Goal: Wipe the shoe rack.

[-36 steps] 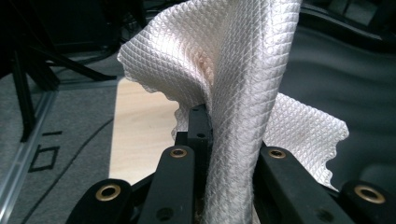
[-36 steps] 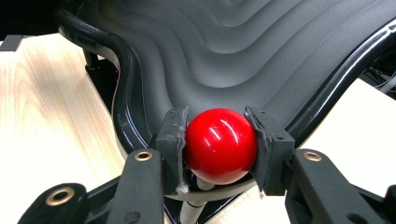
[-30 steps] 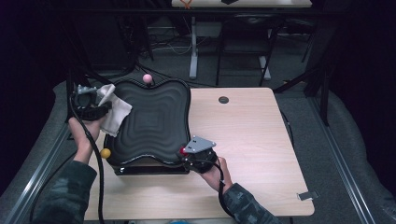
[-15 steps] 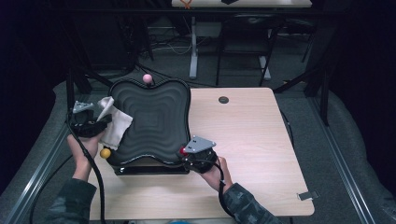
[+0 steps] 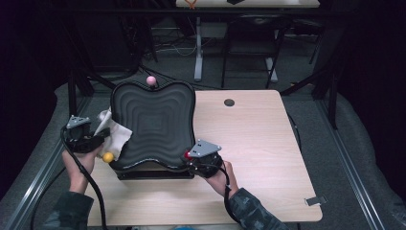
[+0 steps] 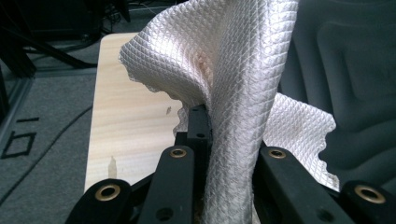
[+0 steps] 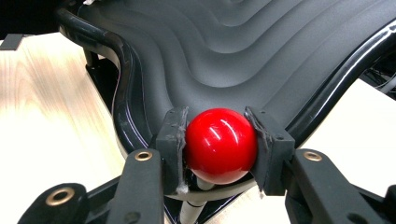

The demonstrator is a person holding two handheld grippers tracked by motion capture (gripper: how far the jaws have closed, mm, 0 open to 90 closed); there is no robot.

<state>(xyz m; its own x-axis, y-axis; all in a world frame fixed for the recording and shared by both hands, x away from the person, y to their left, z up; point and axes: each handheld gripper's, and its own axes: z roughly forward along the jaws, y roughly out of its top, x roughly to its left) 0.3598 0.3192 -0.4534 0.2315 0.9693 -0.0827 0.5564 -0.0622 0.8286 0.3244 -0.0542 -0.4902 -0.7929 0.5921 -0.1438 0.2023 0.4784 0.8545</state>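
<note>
The white quilted cloth (image 6: 243, 93) was clamped in the left claw (image 6: 229, 154), its bunched middle squeezed between the two black jaws and its loose corners fanning upward and to the right in the left gripper view. In the high view the cloth (image 5: 112, 134) lay at the left of the frame, draped against the left edge of the black rippled tray (image 5: 155, 122), with the left claw (image 5: 88, 139) just to its left and a yellow ball (image 5: 108, 156) right below it at the tray's lower left corner.

The right claw (image 7: 219, 144) was clenched on the red ball (image 7: 221, 144), both pads pressing its sides, at the near rim of the tray (image 7: 243, 56) in the right gripper view. From above, the right claw (image 5: 191, 160) sat at the tray's lower right corner, where the red ball (image 5: 187, 155) peeked out beside the grey plate. A pink ball (image 5: 151, 80) stood at the tray's top edge, in the upper middle of the frame.

The tray rested on the left half of the pale wooden desk (image 5: 258, 158). A small dark round cap (image 5: 229, 102) sat in the desk's surface, to the upper right of the tray and well apart from it.
</note>
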